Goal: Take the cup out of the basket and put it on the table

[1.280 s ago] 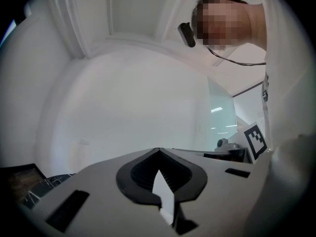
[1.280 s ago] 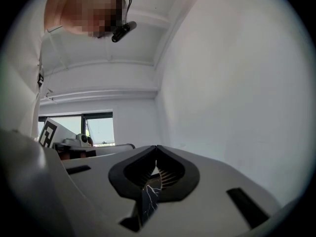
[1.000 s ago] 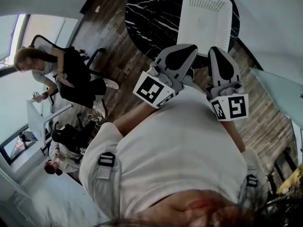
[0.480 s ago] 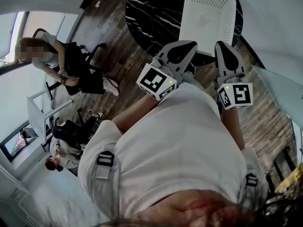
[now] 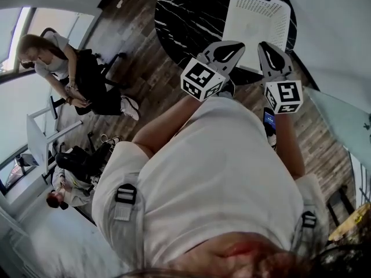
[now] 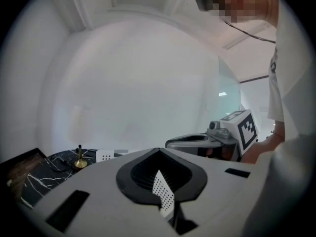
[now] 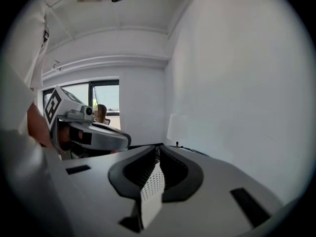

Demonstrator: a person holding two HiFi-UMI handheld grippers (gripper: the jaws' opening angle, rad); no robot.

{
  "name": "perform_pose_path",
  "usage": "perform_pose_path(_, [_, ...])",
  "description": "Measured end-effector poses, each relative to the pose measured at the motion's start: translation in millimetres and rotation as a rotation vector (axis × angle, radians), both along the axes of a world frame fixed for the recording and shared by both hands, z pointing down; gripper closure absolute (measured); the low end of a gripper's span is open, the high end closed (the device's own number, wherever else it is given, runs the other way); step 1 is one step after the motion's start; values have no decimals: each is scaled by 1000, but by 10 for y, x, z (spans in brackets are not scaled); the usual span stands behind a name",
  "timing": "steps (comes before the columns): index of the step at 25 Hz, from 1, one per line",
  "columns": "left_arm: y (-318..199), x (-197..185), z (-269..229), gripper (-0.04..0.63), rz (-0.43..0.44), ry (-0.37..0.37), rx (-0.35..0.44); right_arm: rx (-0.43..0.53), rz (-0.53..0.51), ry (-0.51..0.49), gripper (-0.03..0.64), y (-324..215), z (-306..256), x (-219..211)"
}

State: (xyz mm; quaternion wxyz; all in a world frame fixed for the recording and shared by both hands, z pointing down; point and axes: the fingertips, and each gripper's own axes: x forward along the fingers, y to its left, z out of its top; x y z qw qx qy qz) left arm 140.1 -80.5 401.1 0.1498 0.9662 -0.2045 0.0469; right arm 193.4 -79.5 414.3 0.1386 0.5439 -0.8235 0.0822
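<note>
Reaching farther forward than a second ago with the left gripper [image 5: 229,50] and the right gripper [image 5: 270,54], and carrying both marker cubes [image 5: 203,79] higher in the head view. Pointing both at the white perforated basket [image 5: 255,22], which is lying on the far side of the round black marbled counter [image 5: 185,16]. Not making out the cup inside it from here. Standing over a wooden floor [image 5: 145,57], with seated people [image 5: 64,74] off to the left.

Looking along the left gripper [image 6: 159,154] in its own view: pressing the jaws together, gripping nothing, showing only a white dotted strip [image 6: 163,194] in the slot. Catching the counter [image 6: 34,174], a small brass stand [image 6: 79,161] and a corner of the basket [image 6: 104,155] low on the left. Holding the right gripper [image 6: 202,141] alongside, apart from it.

Looking along the right gripper [image 7: 158,152] in its view: holding the jaws together likewise, clamping nothing, again showing a dotted strip in the slot. Facing a plain white wall [image 7: 237,83], with the left gripper [image 7: 94,135] alongside on the left.
</note>
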Motion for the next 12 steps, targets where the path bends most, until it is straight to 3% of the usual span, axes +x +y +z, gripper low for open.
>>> perform_pose_path(7, [-215,76,319,589,16,-75,-11,-69,-101,156,595,-299,351,-33])
perform_pose_path(12, [-372,126,494,589,22,-106,-35,-194,-159,246,553,-444,666,-88])
